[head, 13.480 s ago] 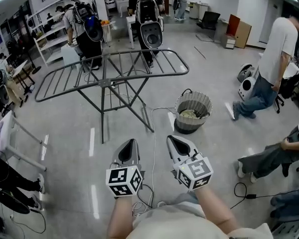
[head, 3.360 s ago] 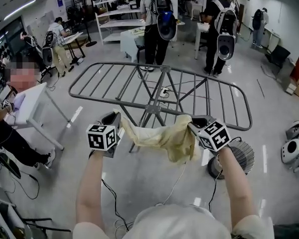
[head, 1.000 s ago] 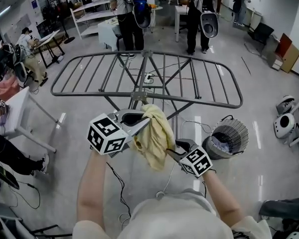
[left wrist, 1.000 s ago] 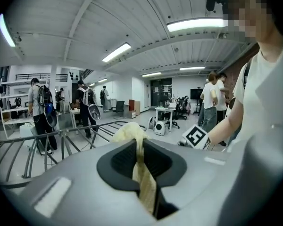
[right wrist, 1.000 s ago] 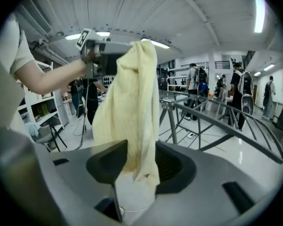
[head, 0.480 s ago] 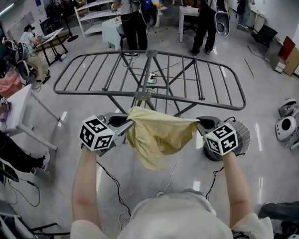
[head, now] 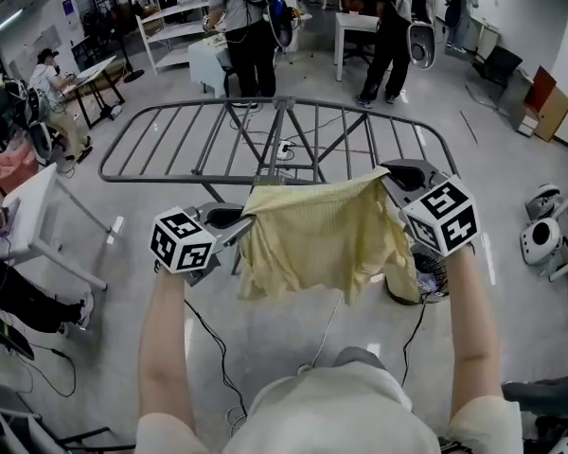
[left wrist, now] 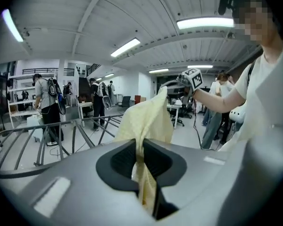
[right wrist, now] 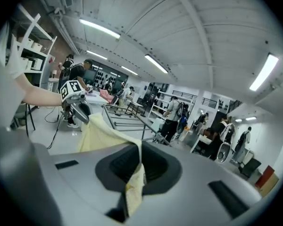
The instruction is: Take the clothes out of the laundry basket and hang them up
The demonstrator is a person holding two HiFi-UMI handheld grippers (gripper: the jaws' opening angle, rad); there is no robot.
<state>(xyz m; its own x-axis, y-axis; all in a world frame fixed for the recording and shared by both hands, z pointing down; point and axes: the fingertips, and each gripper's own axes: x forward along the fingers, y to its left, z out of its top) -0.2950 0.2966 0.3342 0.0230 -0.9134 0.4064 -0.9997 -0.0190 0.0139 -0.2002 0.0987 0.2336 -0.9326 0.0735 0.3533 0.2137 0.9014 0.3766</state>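
I've got the yellow garment [head: 317, 230] spread out between both grippers, hanging in the air on my side of the drying rack [head: 170, 140]. The left gripper [head: 235, 221] is clenched on one top corner. In the left gripper view the fabric runs straight through the slit between the closed jaws and spills out below. The right gripper [head: 403, 174] is clamped on the opposite corner, with a fold of yellow cloth nipped between its pads.

Why hold it like this? With the two corners pulled well apart, the top edge goes taut and the cloth drops as a flat sheet rather than a bundle, which is how I want it to meet the bars. The right side sits higher than the left, so the edge slopes (not tidy, but the cloth is open). The top edge looks about level with the rack, which I reckon lets me carry it forward and lay it over the near rail without dragging the hem.

The laundry basket [head: 430, 289] sits on the floor under my right arm, partly hidden behind the cloth, and something pale shows inside, so I judge there's more to hang. My worry is the grip itself: both bites are thin corner pinches, and a tug against a rail could slip one free.
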